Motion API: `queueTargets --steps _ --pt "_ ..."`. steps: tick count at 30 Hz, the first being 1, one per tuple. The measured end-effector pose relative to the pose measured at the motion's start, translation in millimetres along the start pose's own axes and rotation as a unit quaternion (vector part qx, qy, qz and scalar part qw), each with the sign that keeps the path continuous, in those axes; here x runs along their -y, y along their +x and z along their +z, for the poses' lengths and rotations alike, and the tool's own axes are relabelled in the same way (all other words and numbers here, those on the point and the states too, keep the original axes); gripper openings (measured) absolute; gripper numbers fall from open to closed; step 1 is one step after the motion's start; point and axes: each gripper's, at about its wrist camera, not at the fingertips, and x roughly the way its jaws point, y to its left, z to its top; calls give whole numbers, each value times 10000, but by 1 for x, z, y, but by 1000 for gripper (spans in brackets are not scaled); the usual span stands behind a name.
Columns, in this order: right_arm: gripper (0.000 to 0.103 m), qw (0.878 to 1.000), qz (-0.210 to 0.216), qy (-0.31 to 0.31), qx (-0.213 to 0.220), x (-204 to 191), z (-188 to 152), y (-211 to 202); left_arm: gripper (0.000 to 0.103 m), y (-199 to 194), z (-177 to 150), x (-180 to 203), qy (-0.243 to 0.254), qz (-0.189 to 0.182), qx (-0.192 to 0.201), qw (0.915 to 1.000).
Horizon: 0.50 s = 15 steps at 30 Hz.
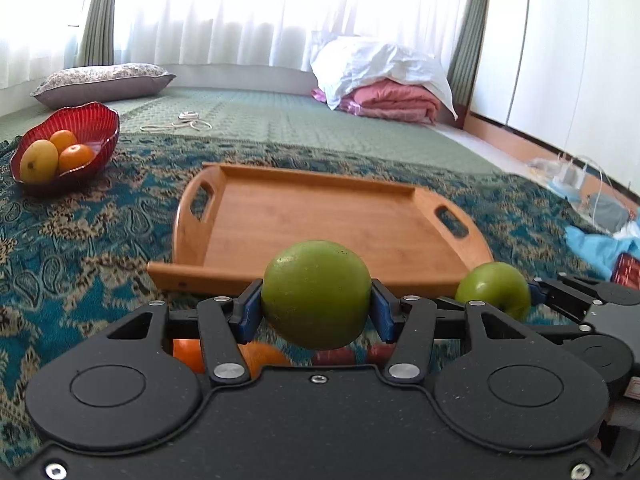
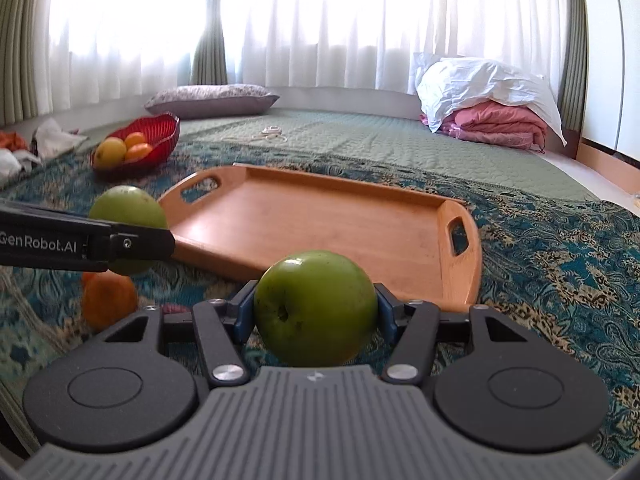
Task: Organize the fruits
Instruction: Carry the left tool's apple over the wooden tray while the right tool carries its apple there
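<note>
The left gripper (image 1: 316, 306) clamps one round green apple (image 1: 316, 294) and the right gripper (image 2: 316, 310) clamps a second green apple (image 2: 314, 308), both raised just before the rectangular wooden handled tray (image 2: 340, 224), whose bed lies bare. A ruffled red glass bowl (image 1: 98, 120) on the patterned teal blanket (image 1: 80, 240) holds a yellow mango (image 1: 39, 161) and two oranges (image 1: 76, 157).

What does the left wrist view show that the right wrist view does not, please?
Only the left wrist view shows the blue cloth at the right edge. Only the right wrist view shows the crumpled clothes at the left edge. Both show the wooden tray, the red bowl of fruit, and each gripper shut on a green apple: left gripper, right gripper.
</note>
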Motion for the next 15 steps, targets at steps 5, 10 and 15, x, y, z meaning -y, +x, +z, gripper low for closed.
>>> queueTargets --steps 5,10,15 --pt "62 9986 -26 532 13 20 22 10 51 12 25 -10 -113 40 44 9999" --pt "62 9929 -60 1174 -188 48 42 34 51 33 53 -21 -235 95 48 9997" --pt "62 9884 -167 1468 -361 69 58 60 51 62 77 -31 -370 83 -90 9992"
